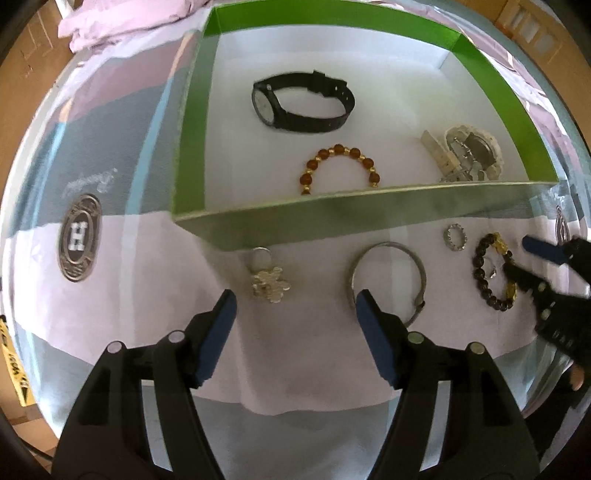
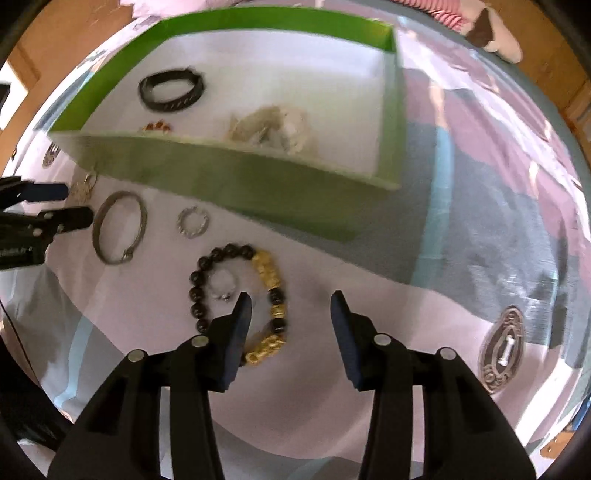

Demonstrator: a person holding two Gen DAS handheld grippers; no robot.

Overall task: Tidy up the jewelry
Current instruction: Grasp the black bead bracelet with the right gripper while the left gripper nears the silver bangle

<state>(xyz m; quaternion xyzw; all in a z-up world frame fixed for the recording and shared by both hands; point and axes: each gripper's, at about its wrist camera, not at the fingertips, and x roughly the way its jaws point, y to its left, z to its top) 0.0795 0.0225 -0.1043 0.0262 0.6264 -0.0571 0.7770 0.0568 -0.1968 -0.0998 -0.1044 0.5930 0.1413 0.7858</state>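
A green box (image 1: 369,210) with a white floor holds a black watch (image 1: 303,105), an amber bead bracelet (image 1: 345,150) and a white watch (image 1: 465,153). In front of it, on the pale cloth, lie a flower-shaped silver piece (image 1: 267,282), a silver bangle (image 1: 421,273), a small silver ring (image 1: 448,236) and a black-and-gold bead bracelet (image 2: 267,273) with a tiny ring (image 2: 223,293) inside its loop. My left gripper (image 1: 295,299) is open, its right finger over the bangle's edge. My right gripper (image 2: 291,299) is open, its left finger over the bead bracelet.
The cloth carries oval metal emblems (image 1: 79,238) (image 2: 504,350). Pink folded fabric (image 1: 122,22) lies behind the box at the far left. The left gripper (image 2: 79,205) reaches in beside the bangle (image 2: 122,194). The box's front wall (image 2: 240,177) stands just beyond the loose pieces.
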